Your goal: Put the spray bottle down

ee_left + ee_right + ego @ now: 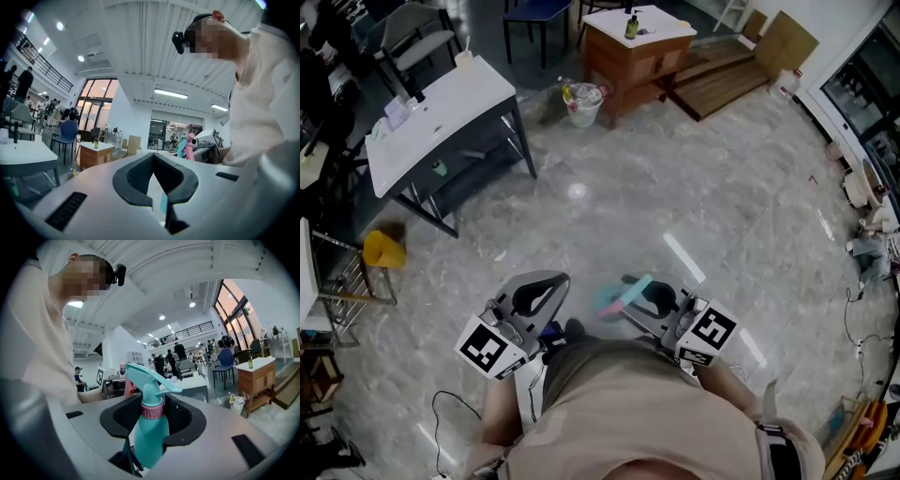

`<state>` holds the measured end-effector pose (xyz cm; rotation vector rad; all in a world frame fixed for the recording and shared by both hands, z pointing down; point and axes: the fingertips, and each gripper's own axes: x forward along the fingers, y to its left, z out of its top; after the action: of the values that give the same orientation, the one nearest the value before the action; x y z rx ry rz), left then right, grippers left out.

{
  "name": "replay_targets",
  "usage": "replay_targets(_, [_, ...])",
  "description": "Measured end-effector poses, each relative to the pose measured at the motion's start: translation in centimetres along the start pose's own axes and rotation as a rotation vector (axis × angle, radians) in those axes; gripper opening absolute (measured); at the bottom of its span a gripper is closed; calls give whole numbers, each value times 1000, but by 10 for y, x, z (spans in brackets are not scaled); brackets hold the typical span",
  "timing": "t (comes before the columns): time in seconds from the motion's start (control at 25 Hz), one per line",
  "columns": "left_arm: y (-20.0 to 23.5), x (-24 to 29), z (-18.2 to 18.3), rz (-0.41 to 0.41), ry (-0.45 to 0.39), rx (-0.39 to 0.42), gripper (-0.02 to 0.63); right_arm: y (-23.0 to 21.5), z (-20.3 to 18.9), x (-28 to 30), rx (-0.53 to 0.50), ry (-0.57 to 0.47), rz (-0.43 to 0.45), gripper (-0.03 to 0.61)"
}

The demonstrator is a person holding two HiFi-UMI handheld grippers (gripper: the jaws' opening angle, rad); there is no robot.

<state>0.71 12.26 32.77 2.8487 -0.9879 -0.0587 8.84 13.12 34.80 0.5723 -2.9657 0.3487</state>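
Holding pattern, by the look of it: the spray bottle (151, 427), teal with a pink collar, has not been put down. It sits in the right gripper (153, 399), whose dark pads close on its body just below the collar. The bottle lies along the jaws, base back toward the gripper body and trigger head poking out past the tips toward the far side. In the head view it is only a teal and pink smear off the front of that gripper, held close in front of the person's torso.

The left gripper (153, 157) hangs just to the left of it, apart from the bottle. Its tips meet at the far end with nothing between them, so it plays no part in the hold.

Below both grippers is bare grey marbled floor (703, 197), with no shelf or tabletop underneath.

Candidate surfaces, all well apart from the bottle:
- white table (441, 122), far left
- wooden cabinet (633, 56), far centre, with a small bottle (631, 25) on top
- a pale bin (584, 103) stands on the floor beside the cabinet

Progress, as I judge it: the grasp is made and the bottle is in carry, but the set-down itself has not begun. Left to do: bring it over a surface, tip it base down, lower until the base bears, then part the jaws and draw clear. Which surface is meant, I cannot tell.
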Motion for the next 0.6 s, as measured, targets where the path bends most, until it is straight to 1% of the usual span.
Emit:
replay_targets(0.08, [12, -15, 0, 23, -35, -27, 9, 3, 1, 22, 17, -6, 27, 160])
replay_targets(0.16, [16, -24, -3, 33, -40, -34, 9, 7, 1, 40, 10, -3, 46, 160])
replay_targets(0.28, [18, -33, -10, 28, -12, -2, 9, 15, 3, 64, -11, 2, 69, 160])
replay_targets(0.36, [22, -40, -14, 25, -8, 12, 9, 20, 4, 78, -24, 2, 77, 160])
replay_targets(0.52, [43, -57, -18, 50, -32, 23, 9, 21, -2, 106, -43, 13, 93, 160])
replay_targets(0.6, [46, -64, -15, 60, -47, 31, 9, 22, -3, 113, -41, 23, 98, 160])
